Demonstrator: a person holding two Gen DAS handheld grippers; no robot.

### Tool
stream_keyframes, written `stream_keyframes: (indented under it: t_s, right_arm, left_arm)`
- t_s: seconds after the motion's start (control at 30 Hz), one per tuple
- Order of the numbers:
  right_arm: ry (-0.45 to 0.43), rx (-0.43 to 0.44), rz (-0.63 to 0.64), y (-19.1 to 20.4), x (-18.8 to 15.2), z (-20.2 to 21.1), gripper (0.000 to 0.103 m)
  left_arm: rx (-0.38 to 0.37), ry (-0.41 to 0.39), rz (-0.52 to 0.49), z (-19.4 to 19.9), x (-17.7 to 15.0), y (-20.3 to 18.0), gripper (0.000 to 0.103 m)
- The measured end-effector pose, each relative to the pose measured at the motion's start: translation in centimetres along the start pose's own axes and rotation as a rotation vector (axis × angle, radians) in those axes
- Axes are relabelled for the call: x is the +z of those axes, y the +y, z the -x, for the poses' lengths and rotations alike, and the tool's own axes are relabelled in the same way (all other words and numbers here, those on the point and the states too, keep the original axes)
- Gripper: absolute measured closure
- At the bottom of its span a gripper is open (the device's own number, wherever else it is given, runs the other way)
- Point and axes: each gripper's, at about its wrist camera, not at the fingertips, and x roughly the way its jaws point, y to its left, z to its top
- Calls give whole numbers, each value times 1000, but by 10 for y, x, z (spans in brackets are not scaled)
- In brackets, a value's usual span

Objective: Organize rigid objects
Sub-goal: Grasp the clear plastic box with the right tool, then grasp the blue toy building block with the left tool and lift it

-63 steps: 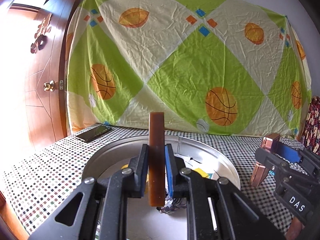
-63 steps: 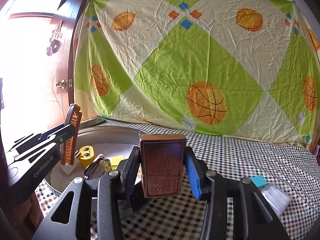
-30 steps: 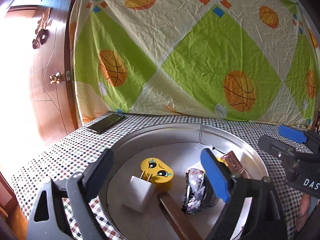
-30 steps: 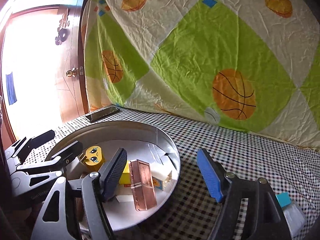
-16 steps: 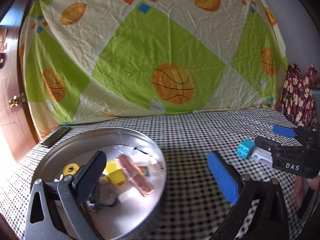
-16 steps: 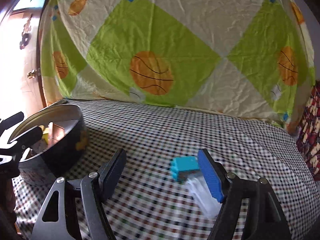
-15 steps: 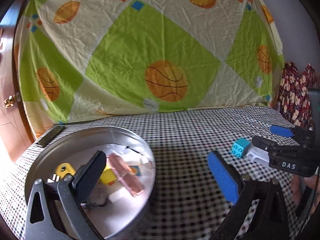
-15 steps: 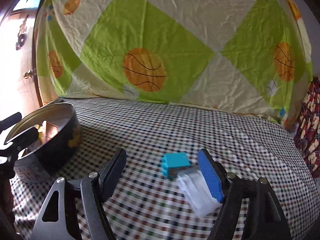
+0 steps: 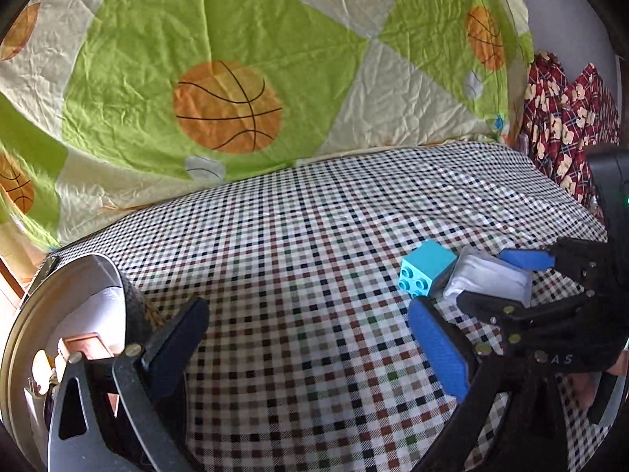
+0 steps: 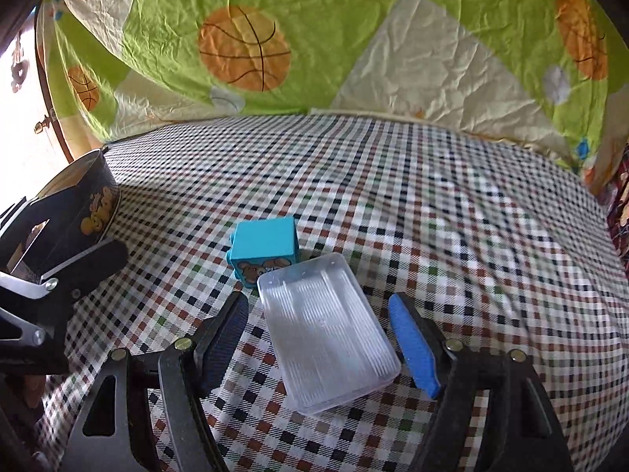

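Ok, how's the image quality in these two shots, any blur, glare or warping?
Left wrist view: strong fisheye bending of the checkered tablecloth, sharp blue block, bright glare inside the round tin. Right wrist view: the doorway at the left edge is blown out white, the cloth's right side is smeared, and the clear plastic box stays crisp.

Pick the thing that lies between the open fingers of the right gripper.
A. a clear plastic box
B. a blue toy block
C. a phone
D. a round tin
A: the clear plastic box lies on the checked cloth between the fingers of the open right gripper, with the blue toy block just beyond it.
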Motion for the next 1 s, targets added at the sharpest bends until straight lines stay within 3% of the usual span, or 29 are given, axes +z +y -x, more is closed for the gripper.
stream_keyframes:
  t_s: [0.07,0.1,0.17,0.33,0.53,0.73,1.0]
  right_arm:
    - [29,1,-28,-5,-1,-6,29]
    - [36,7,-41,-8,-1,-7,40]
    - [32,1,-50,-9,-3,-6,47]
    - [5,-66,-40,-5,-7,3,47]
    - [-52,-133,-171,-31,-9,17,47]
    - [-73,-182,-208,-35,-12,24,47]
    - [-70,-176,-260,-46,-10,21,47]
  left_arm:
    - [-3,1,-5,-1,2,-3,0]
    - [-6,1,-9,0,2,-3,0]
    - [-13,2,-15,0,3,-5,0]
    - [-32,12,-25,-6,6,-14,0]
    - [-63,43,-38,-22,8,-29,0]
    - [-83,60,-75,-38,14,-51,2]
    - [-122,94,-73,-51,17,-65,9]
